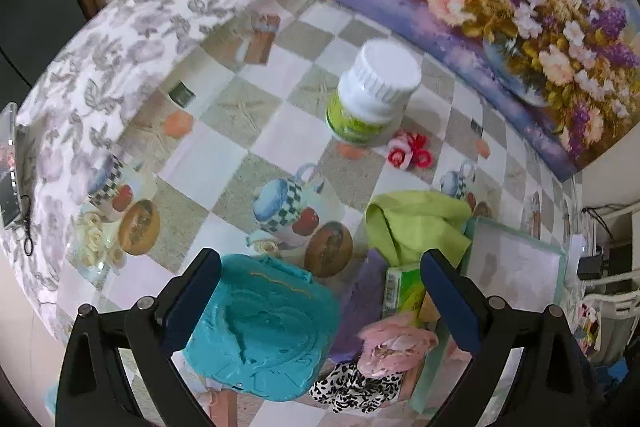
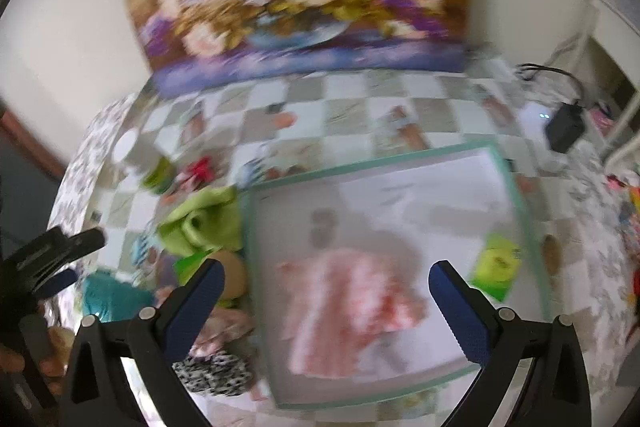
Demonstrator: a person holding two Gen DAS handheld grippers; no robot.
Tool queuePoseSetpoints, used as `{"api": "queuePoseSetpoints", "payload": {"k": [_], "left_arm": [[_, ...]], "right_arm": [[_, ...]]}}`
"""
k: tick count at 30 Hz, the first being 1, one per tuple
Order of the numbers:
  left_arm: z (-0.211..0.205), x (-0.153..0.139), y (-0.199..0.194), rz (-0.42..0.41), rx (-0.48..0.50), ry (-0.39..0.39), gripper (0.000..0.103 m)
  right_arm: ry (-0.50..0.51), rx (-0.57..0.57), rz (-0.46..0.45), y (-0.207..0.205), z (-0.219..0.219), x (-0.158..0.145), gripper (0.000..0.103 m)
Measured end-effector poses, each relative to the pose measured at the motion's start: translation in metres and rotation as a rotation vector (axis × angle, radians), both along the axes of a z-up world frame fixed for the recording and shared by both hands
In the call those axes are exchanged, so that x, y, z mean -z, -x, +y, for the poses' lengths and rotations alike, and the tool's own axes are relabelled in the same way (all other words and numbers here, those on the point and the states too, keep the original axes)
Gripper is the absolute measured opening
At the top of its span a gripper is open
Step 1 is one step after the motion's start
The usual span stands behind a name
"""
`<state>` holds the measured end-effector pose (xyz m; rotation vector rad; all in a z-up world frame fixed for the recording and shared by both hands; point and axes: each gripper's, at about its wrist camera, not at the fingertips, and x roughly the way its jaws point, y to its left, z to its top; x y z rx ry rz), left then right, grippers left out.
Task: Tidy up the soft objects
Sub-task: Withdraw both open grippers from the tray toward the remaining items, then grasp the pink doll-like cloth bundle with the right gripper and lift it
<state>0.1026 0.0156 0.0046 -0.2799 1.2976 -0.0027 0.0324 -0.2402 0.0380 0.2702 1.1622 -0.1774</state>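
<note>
My left gripper point(image 1: 320, 273) is open above a teal cloth point(image 1: 260, 327) on the table. Beside it lie a purple cloth point(image 1: 356, 303), a pink cloth point(image 1: 396, 343), a leopard-print cloth point(image 1: 352, 387) and a lime green cloth point(image 1: 412, 223). My right gripper point(image 2: 326, 285) is open over a green-rimmed clear box point(image 2: 516, 195) that holds a pink-and-white cloth point(image 2: 352, 307). The right wrist view is blurred. It also shows the lime green cloth point(image 2: 200, 223), the teal cloth point(image 2: 108, 297) and the left gripper point(image 2: 60, 247) at the left edge.
A white-capped bottle point(image 1: 372, 91) and red hair ties point(image 1: 408, 151) sit mid-table. A green carton point(image 1: 404, 291) lies by the box point(image 1: 516, 263). A flower painting point(image 1: 500, 7) leans on the wall. A charger and cables point(image 2: 564, 127) lie at the right.
</note>
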Motion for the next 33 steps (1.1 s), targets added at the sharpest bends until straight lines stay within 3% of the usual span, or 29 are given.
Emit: {"api": "queuePoseSetpoints", "payload": {"k": [4,11,15,33], "left_arm": [[-0.008,0.001,-0.002,0.000,0.039,-0.037,0.100],[-0.017,-0.005,-0.004,-0.010,0.078,0.007,0.100],[-0.016,-0.002,-0.006,0.003,0.073,0.014,0.100],[-0.013,0.002,-0.016,0.017,0.081,0.045,0.100]], "right_arm": [[-0.010,-0.063,0.040,-0.008,0.021,0.017,0.103],[-0.082,-0.152,0.070,-0.012,0.046,0.034,0.103],[-0.066,-0.209,0.088,-0.015,0.066,0.041,0.103],[-0.151,-0.358,0.183,-0.016,0.114,0.086,0.086]]}}
